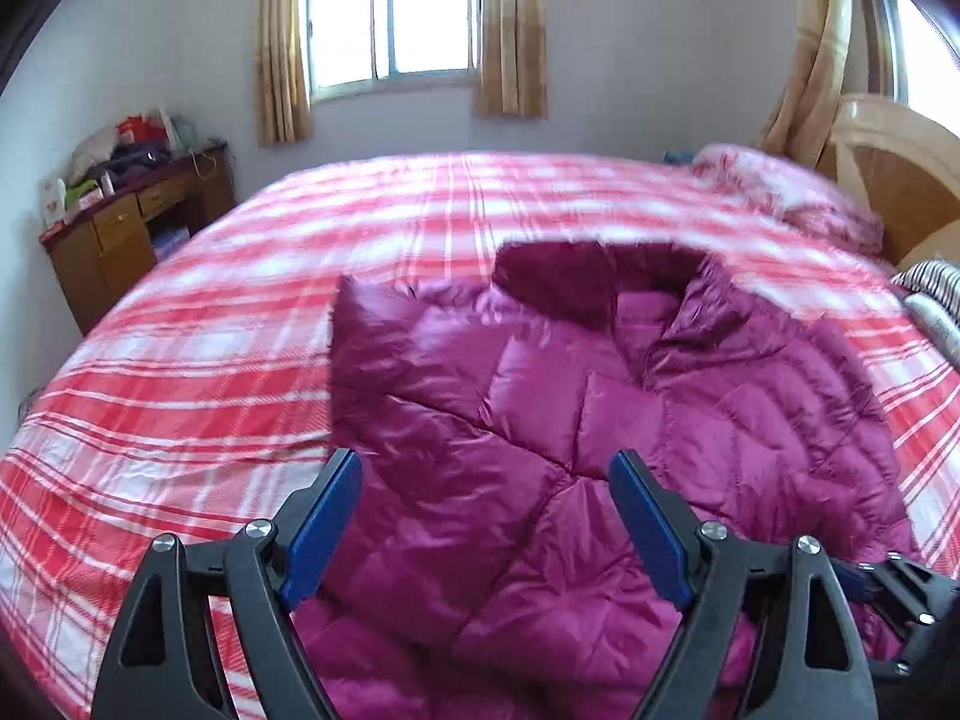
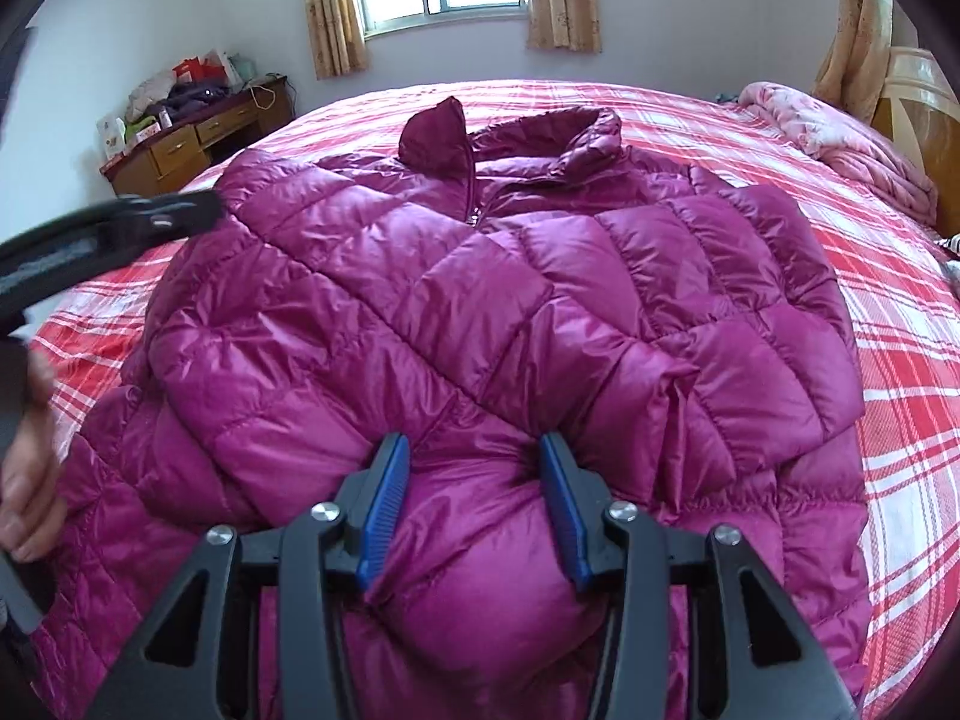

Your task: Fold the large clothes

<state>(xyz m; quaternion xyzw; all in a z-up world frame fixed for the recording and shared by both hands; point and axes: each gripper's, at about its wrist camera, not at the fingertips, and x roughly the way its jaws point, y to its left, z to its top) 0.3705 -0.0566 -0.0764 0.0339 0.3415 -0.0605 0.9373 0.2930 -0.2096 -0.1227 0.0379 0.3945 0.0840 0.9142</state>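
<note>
currently a puffy fold of the down jacket (image 2: 480, 276) is pinched between right gripper (image 2: 474, 450) pads, left gripper (image 1: 486, 468) held spread above it, so slick fabric could be squeezed out.

Our left gripper (image 1: 485, 467) hovers with fingers (image 1: 327, 525) spread wide, gripping nothing. Our right gripper (image 2: 474, 450) has its fingers (image 2: 384, 507) pinching a puffy fold of the jacket (image 2: 480, 276).

A magenta quilted down jacket (image 1: 540, 420) lies spread on a red-and-white plaid bed (image 1: 210, 360) beneath the wide-open left tongs (image 1: 486, 468), with a cluttered wooden table (image 1: 120, 228) by the far wall under a curtained window (image 1: 390, 12).
</note>
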